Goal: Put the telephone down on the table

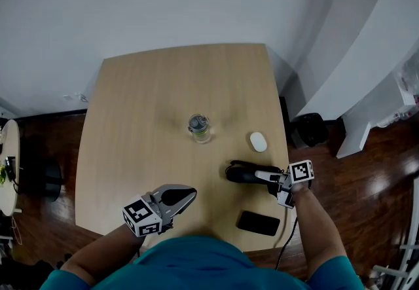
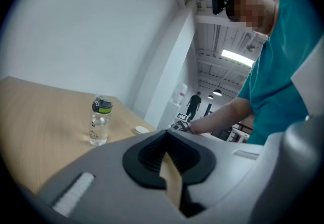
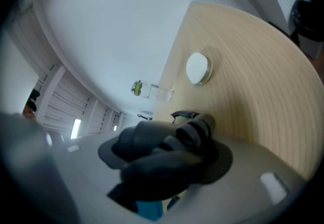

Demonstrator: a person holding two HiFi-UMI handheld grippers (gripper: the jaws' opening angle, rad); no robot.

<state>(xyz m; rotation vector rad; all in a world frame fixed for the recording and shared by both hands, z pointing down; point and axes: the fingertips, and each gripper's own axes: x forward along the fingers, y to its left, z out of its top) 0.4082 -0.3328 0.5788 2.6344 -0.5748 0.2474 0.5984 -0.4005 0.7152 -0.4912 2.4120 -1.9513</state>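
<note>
The telephone is a black handset (image 1: pixel 243 173) with a dark cord, at the right side of the wooden table (image 1: pixel 144 99). My right gripper (image 1: pixel 263 175) is shut on it from the right. In the right gripper view the handset (image 3: pixel 167 142) fills the space between the jaws, low over the tabletop; I cannot tell whether it touches the wood. My left gripper (image 1: pixel 185 196) hovers near the front edge, left of the middle. Its jaws (image 2: pixel 169 160) are together with nothing between them.
A clear water bottle (image 1: pixel 199 127) with a green-banded cap stands at the table's middle. A white mouse (image 1: pixel 258 142) lies behind the handset. A flat black slab (image 1: pixel 257 222) lies near the front right edge. A dark bin (image 1: pixel 308 130) stands on the floor to the right.
</note>
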